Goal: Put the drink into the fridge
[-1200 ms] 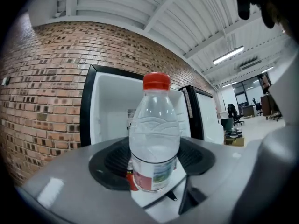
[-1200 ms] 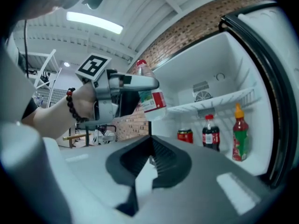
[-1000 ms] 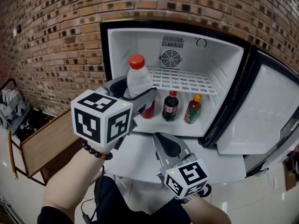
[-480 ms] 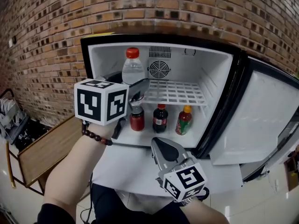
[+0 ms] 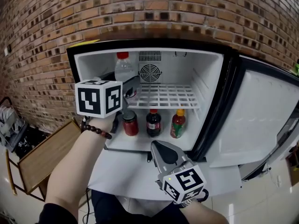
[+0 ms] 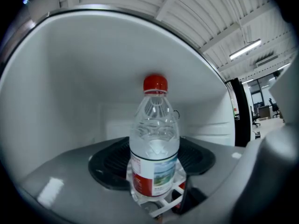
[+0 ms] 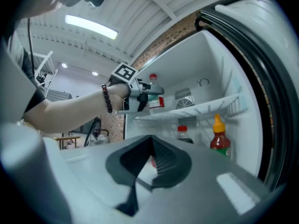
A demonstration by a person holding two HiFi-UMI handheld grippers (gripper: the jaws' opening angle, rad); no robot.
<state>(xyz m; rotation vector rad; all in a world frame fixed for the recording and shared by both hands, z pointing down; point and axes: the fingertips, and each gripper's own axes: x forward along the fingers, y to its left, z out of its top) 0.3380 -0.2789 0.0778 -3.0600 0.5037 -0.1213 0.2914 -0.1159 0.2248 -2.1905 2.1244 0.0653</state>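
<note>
1. One clear water bottle (image 6: 154,143) with a red cap (image 6: 154,84) and a red-and-white label stands upright between the jaws of the left gripper (image 5: 126,87). The pads press on its lower body from both sides and are spread wide to fit it.
2. Inside the fridge (image 5: 154,42), the bottle is in the upper compartment at the left end, over the left edge of the white wire shelf (image 5: 168,96). Whether its base touches the shelf cannot be told.
3. On the rear wall, just to the right of the bottle, sits a round fan grille (image 5: 149,72).
4. Under the shelf, three things stand in a row on the fridge floor: a red container (image 5: 130,123), a dark cola bottle (image 5: 153,122) and a red sauce bottle (image 5: 177,123) with a yellow cap.
5. Lower down, the right gripper (image 5: 161,148) is held level in front of the fridge's open mouth, with its jaws together and nothing between them.
6. To the right, the fridge door (image 5: 252,120) stands swung wide open.
7. A white surface (image 5: 121,171) lies under the fridge's front edge. A brick wall (image 5: 42,41) rises behind, and a wooden table (image 5: 39,148) stands at the left.
</note>
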